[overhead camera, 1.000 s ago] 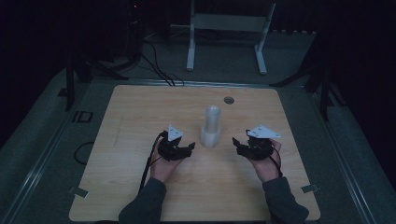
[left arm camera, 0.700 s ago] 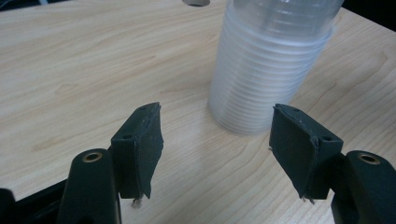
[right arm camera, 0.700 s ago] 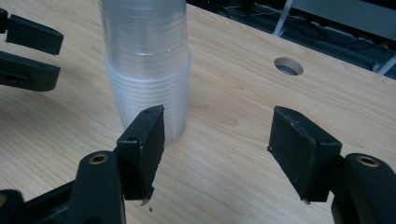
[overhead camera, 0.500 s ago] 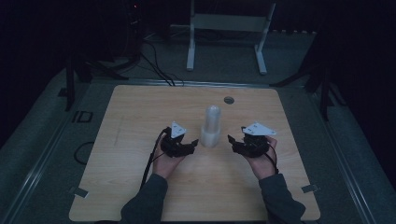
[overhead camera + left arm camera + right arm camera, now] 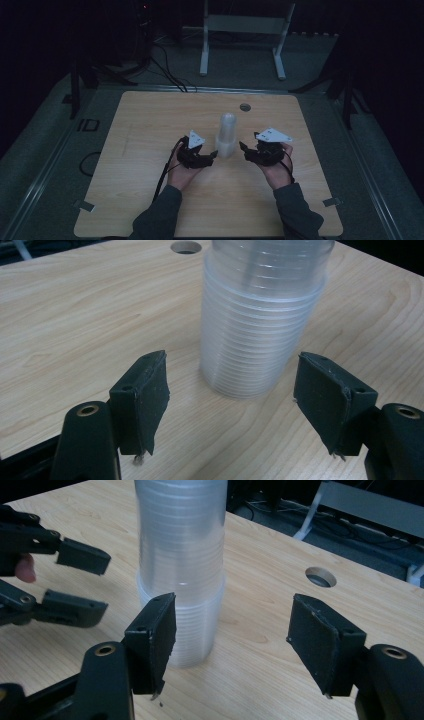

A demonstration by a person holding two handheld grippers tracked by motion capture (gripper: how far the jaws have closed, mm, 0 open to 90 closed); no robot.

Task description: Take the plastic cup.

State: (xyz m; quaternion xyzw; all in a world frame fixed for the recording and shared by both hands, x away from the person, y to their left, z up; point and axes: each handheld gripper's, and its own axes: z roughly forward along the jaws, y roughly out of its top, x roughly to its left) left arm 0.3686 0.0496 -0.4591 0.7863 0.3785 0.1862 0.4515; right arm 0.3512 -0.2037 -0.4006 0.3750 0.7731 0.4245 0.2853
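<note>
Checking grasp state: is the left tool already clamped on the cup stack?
No. In the left gripper view the left tool stands open, its jaws short of the cup stack and touching nothing.

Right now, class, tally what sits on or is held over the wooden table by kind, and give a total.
Stack of clear plastic cups: 1
Grippers, left gripper and right gripper, both open: 2
Total: 3

light wooden table (image 5: 150, 200), stack of clear plastic cups (image 5: 227, 135) upright near its middle
</note>
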